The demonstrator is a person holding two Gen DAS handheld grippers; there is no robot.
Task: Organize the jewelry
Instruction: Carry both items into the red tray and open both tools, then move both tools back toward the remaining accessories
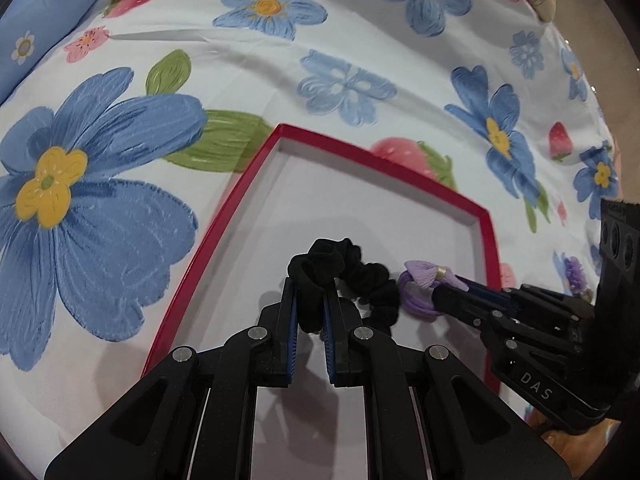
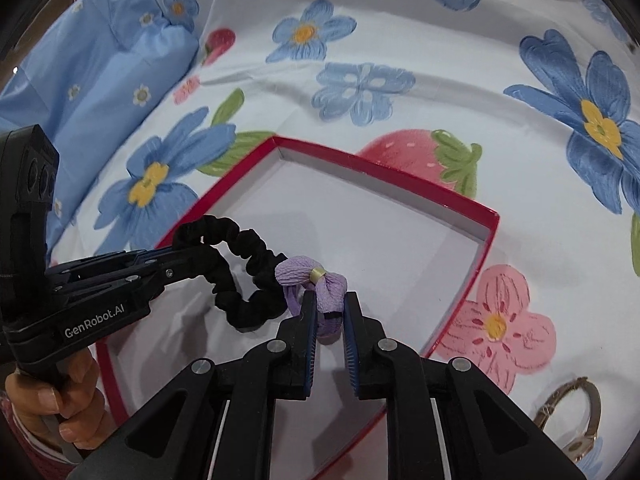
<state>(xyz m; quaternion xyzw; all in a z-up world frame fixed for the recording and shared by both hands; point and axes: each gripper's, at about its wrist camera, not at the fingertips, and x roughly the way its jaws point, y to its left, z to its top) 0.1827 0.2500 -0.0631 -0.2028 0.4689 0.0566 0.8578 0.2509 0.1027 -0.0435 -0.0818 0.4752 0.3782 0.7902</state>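
My left gripper (image 1: 311, 300) clamps a black, ruffled fabric scrunchie (image 1: 352, 276) over the red-rimmed shallow box (image 1: 256, 184), white and smooth inside. My right gripper (image 2: 330, 312) pinches a lilac crinkled bow hair tie (image 2: 316, 280) with a gold band, touching the scrunchie. Beneath lies a floral bedsheet (image 1: 360, 40).

Both wrist views: bright, even indoor light; soft shadows fall inside the red-rimmed box (image 1: 486, 240). Strong fisheye bending and dark vignetting at the corners; focus mostly sharp throughout.
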